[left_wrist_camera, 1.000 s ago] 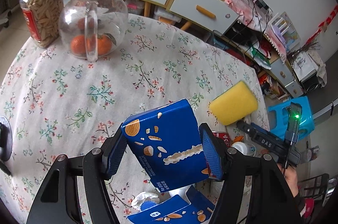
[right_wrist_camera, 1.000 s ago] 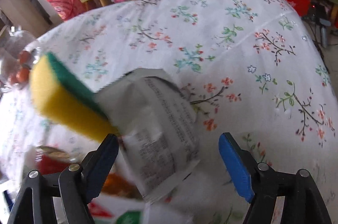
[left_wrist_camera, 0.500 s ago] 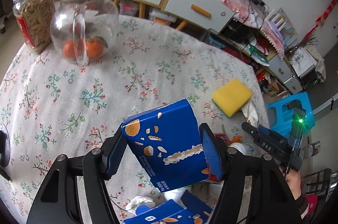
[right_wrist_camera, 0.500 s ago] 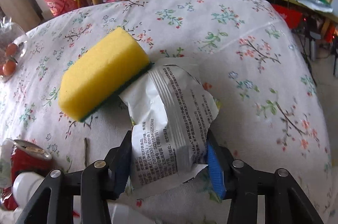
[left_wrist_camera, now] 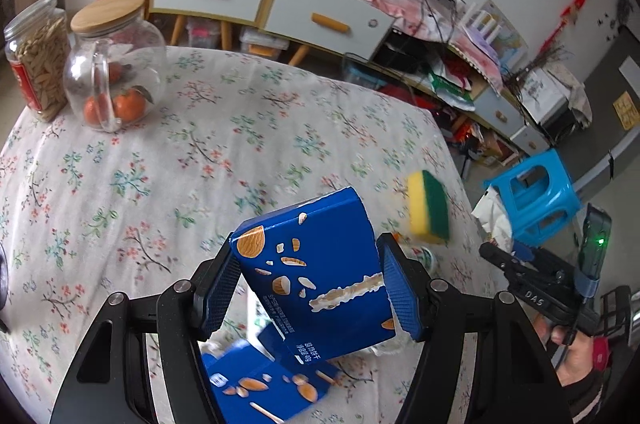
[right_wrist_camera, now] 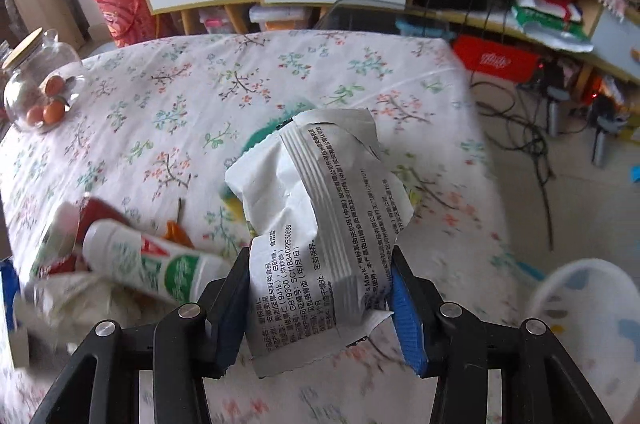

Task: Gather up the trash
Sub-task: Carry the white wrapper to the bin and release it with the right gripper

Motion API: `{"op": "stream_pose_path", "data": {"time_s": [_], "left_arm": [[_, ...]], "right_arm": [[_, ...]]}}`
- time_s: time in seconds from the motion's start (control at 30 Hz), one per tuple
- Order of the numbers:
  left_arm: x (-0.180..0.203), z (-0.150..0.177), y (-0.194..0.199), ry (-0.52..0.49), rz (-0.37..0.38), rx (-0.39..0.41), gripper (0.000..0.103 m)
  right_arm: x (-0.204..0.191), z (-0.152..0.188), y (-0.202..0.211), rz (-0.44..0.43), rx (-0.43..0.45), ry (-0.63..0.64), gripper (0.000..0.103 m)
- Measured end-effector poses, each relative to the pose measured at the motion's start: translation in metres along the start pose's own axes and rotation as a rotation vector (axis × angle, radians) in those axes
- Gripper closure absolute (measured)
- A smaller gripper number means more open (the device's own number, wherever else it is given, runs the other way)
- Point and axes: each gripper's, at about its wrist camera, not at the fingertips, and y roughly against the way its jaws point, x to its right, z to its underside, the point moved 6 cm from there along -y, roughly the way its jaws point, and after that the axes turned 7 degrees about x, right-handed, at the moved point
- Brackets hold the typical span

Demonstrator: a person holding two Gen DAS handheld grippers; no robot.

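Here, we held two handheld grippers over a table (left_wrist_camera: pixel 132 184) covered in a floral cloth. Largest on it, at the far left corner, stood a glass jar (left_wrist_camera: pixel 114 72) of oranges with a wooden lid, and just beside it a jar of pale sticks (left_wrist_camera: pixel 38 58). A white basket (right_wrist_camera: pixel 588 320) stood on the floor off the table's right edge, low in the right wrist view; we judged it the likely place for the trash.

Our left gripper (left_wrist_camera: pixel 310 288) had its jaws clamped on a blue snack box (left_wrist_camera: pixel 316 276), tilted and lifted clear of the cloth, with its long axis running away from the jaws. A second blue box (left_wrist_camera: pixel 264 380) lay below it near the table's near edge.

Our right gripper (right_wrist_camera: pixel 320 300) had its jaws pressed together on a crumpled white wrapper (right_wrist_camera: pixel 320 220), which stood up out of the jaws, above the table's right side. The basket lay to the right of and nearer than this wrapper, so the right hand seemed closer to it than the left.

A yellow and green sponge (left_wrist_camera: pixel 428 208) lay near the right edge. A white and green bottle (right_wrist_camera: pixel 152 264) lay on its side against a red can (right_wrist_camera: pixel 76 236) toward the near left, beside some crumpled tissue (right_wrist_camera: pixel 80 300).
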Motion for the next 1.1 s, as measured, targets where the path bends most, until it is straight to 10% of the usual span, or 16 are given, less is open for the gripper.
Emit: {"op": "stream_pose_path", "data": {"time_s": [0.93, 1.1], "left_arm": [[0.182, 0.044, -0.030, -0.232, 0.126, -0.077, 0.033], [0.220, 0.056, -0.051, -0.278, 0.146, -0.111, 0.033]], "right_arm": [[0.205, 0.100, 0.091, 0.229, -0.060, -0.333, 0.048], [0.222, 0.108, 0.093, 0.224, -0.068, -0.378, 0.034]]}}
